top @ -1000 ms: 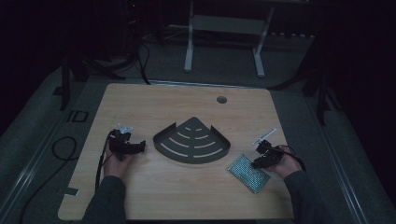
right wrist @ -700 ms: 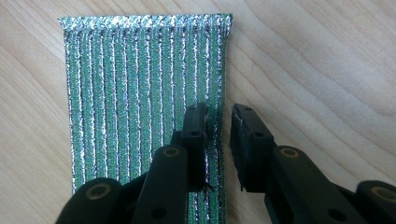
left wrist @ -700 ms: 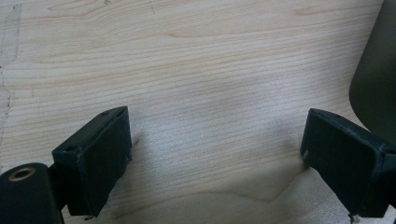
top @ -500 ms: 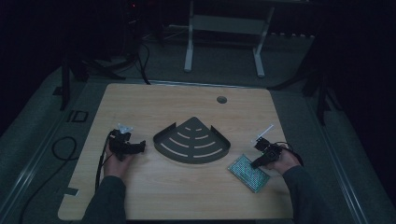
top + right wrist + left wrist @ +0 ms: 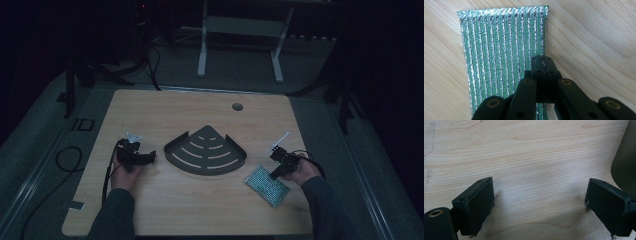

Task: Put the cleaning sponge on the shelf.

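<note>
A green, glittery ribbed scouring pad (image 5: 267, 184) lies flat on the wooden table (image 5: 200, 210) at the front right. My right gripper (image 5: 276, 170) is shut, its jaws pinched together on the pad's (image 5: 501, 55) long right edge, as the right gripper (image 5: 541, 61) view shows. A dark fan-shaped slotted rack (image 5: 206, 151) sits mid-table. My left gripper (image 5: 148, 158) rests low on the table left of the rack, open, with bare wood between its pads (image 5: 475, 205). The rack's rounded edge (image 5: 625, 162) shows at the right of the left gripper view.
A round cable hole (image 5: 237, 106) is in the table's far side. Cables (image 5: 62, 160) trail off the left edge onto the floor. A white stand (image 5: 240, 30) is behind the table. Bare wood lies in front of the rack.
My right hand has turned slightly over the pad's near corner. The left gripper and the rack have not moved.
</note>
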`<control>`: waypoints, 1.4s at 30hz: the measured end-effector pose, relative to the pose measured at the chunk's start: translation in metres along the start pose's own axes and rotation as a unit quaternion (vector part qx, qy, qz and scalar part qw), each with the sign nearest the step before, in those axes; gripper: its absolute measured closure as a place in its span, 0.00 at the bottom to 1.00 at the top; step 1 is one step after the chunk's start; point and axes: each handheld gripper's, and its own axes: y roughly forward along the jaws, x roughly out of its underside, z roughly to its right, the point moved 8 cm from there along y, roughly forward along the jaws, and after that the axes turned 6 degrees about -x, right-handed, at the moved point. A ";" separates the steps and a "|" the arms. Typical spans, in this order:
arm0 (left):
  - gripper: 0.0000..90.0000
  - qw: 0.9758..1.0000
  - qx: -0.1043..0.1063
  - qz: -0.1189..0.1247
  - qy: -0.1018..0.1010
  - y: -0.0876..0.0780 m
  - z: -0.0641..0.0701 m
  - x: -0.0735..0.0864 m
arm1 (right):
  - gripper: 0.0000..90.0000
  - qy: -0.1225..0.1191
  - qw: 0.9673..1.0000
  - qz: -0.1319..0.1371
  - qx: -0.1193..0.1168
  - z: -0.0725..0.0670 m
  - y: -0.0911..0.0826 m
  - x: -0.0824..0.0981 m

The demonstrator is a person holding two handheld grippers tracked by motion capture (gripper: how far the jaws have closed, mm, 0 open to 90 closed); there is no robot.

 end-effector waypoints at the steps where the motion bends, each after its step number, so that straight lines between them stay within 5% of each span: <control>1: 0.10 1.000 0.000 0.000 0.000 0.000 0.000 0.000 | 1.00 0.000 1.000 0.000 0.000 0.000 0.000 0.000; 42: 0.10 1.000 0.000 0.001 0.000 0.000 0.000 0.000 | 1.00 -0.011 0.997 0.060 0.053 -0.006 -0.082 -0.041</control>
